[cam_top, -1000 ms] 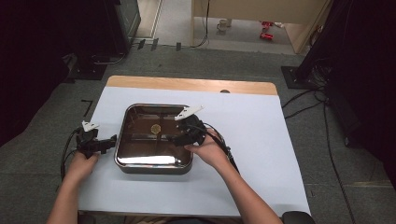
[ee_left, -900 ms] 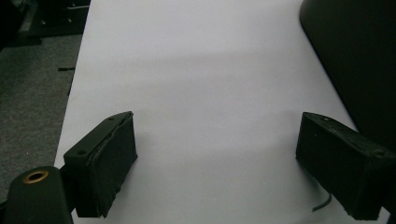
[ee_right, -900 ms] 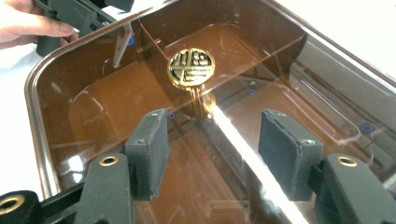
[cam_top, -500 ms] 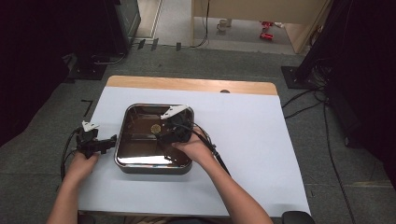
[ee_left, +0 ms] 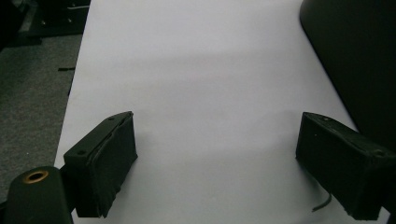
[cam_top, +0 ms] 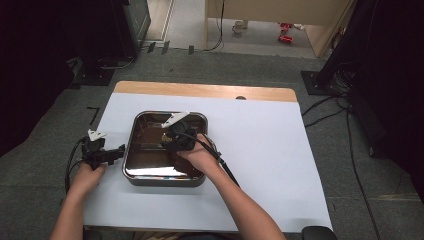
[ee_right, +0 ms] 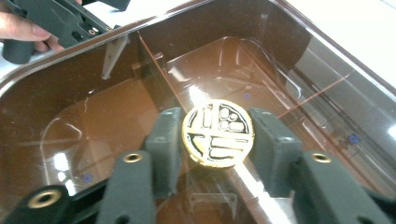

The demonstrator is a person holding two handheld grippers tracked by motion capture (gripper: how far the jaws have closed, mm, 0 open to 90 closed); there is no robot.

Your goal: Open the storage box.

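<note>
A round gold-and-black disc [ee_right: 218, 133] lies on the floor of a shiny metal tray [cam_top: 165, 179], seen close up in the right gripper view. My right gripper [ee_right: 217, 145] reaches down into the tray [ee_right: 280, 32]. Its jaws have just been closing with the disc between them, and the pads now press on the disc's two sides. In the high view this gripper [cam_top: 172, 140] is over the tray's middle. My left gripper [cam_top: 114, 151] rests on the white paper just left of the tray. Its jaws [ee_left: 215, 158] stand wide open around bare paper.
White paper [cam_top: 270, 150] covers the wooden table, with a wide bare stretch to the right of the tray. The tray's dark outer wall [ee_left: 355, 60] rises close to the left gripper. The table's edges drop to a grey floor with cables.
My right gripper has moved left from the tray's right rim and sunk into the tray. The left hand has stayed where it was.
</note>
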